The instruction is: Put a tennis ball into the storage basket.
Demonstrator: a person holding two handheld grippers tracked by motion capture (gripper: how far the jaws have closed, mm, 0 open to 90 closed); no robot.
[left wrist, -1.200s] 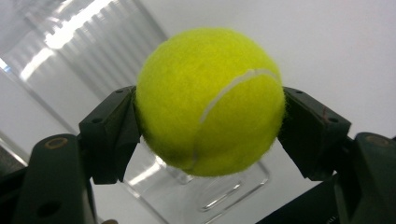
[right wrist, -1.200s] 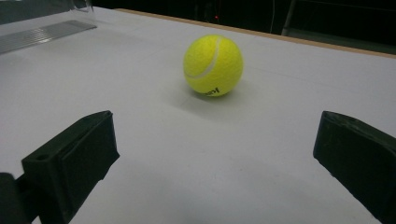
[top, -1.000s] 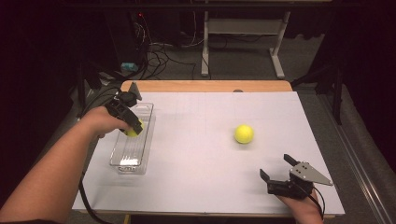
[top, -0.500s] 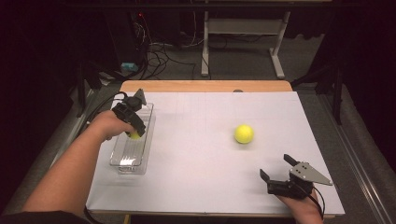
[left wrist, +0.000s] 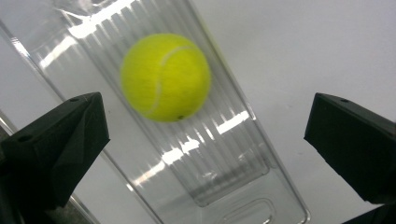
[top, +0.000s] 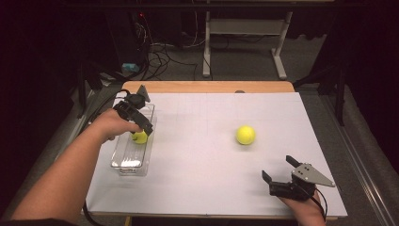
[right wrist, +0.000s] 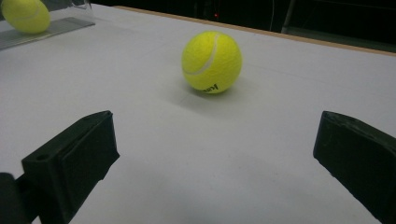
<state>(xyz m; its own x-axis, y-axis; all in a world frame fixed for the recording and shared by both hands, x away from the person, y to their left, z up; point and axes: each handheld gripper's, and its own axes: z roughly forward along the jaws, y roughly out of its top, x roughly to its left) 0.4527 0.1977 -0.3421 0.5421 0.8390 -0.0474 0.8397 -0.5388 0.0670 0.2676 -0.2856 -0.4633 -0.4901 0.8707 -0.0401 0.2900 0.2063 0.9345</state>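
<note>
Your left gripper (top: pixel 141 128) has just spread its fingers and let the ball (left wrist: pixel 165 77) drop into the clear tray (top: pixel 126 162), so next comes the other ball (top: pixel 245 134) on the tabletop (top: pixel 202 188), ahead of your right gripper (top: pixel 281 173), fingers spread.

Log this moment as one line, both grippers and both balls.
left gripper: jaws just opened, nothing gripped | ball in tray: released over clear tray | right gripper: open | second ball: on table

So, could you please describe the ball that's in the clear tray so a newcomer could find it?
On the white table, look to the left edge for the clear tray. The yellow ball lies inside it, under the open left gripper; the other ball sits on bare table.
</note>
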